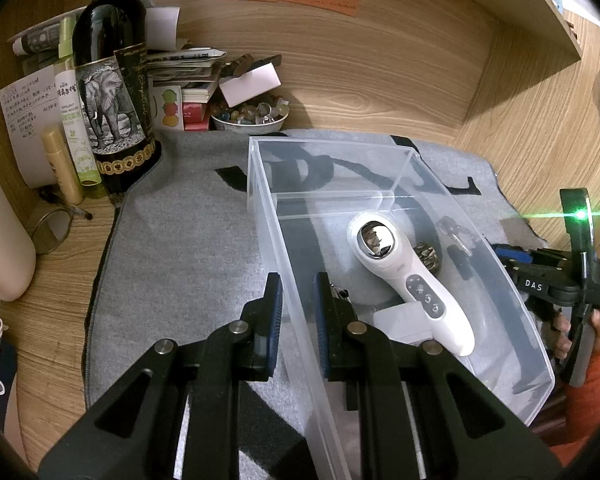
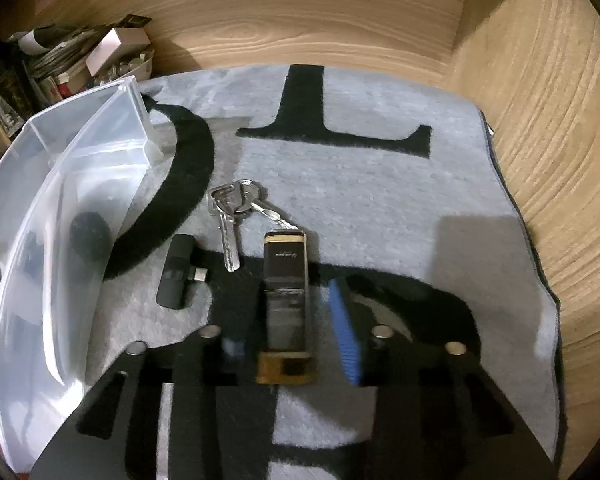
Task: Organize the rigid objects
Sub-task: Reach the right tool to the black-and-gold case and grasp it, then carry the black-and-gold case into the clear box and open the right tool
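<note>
A clear plastic bin (image 1: 380, 148) sits on a grey mat. My left gripper (image 1: 298, 300) is shut on the bin's left wall, one finger on each side. Inside lie a white handheld device (image 1: 408, 276), a white block (image 1: 400, 320) and a small round patterned object (image 1: 427, 255). In the right wrist view my right gripper (image 2: 292, 312) is open around a dark brown and gold rectangular case (image 2: 286, 300) lying on the mat. A bunch of keys (image 2: 232, 208) and a small black gadget (image 2: 176, 272) lie just beyond, right of the bin (image 2: 100, 140).
A wine bottle (image 1: 112, 92), spray bottle (image 1: 74, 120), papers and a bowl of stones (image 1: 250, 116) crowd the back left. A wooden wall stands behind and to the right. The grey mat (image 2: 380, 200) with black letters covers the desk.
</note>
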A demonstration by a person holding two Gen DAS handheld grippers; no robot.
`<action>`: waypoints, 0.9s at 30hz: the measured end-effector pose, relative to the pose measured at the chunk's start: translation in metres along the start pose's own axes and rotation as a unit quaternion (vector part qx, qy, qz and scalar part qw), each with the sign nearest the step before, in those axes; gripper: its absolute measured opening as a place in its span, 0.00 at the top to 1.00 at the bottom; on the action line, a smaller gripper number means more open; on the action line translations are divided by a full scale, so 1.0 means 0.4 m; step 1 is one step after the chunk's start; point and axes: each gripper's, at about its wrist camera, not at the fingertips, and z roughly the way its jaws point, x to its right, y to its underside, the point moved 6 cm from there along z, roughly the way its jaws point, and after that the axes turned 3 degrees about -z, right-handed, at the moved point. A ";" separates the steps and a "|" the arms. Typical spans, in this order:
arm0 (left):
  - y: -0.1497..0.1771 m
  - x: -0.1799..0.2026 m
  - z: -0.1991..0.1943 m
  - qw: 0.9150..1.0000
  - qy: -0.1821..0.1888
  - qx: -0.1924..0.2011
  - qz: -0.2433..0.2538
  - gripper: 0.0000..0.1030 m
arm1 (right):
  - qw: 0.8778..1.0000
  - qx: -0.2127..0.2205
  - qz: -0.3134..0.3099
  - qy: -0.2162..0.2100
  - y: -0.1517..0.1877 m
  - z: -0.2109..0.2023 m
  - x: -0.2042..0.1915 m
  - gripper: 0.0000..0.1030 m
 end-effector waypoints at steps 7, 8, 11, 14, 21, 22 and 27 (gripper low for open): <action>0.000 0.000 -0.001 1.000 0.000 0.000 0.000 0.86 | 1.000 0.012 0.005 0.001 -0.014 -0.016 0.009 0.79; 0.000 0.001 -0.001 1.000 0.000 0.000 0.000 0.86 | 1.000 0.016 0.004 0.001 -0.018 -0.023 0.008 0.79; 0.000 0.001 -0.001 1.000 0.000 0.000 0.000 0.86 | 0.999 0.032 0.000 -0.001 -0.033 -0.049 0.001 0.79; 0.000 0.001 -0.001 1.000 0.000 0.000 0.000 0.86 | 0.999 0.051 -0.007 -0.002 -0.053 -0.075 -0.010 0.79; 0.000 0.001 0.000 1.000 0.000 0.000 0.000 0.86 | 0.995 0.095 -0.023 -0.012 -0.104 -0.133 -0.054 0.79; 0.000 0.001 -0.001 1.000 0.000 0.000 0.000 0.86 | 0.994 0.101 -0.027 -0.014 -0.109 -0.142 -0.061 0.79; 0.000 0.001 -0.001 1.000 0.000 0.000 -0.001 0.86 | 0.990 0.128 -0.045 -0.028 -0.136 -0.176 -0.103 0.79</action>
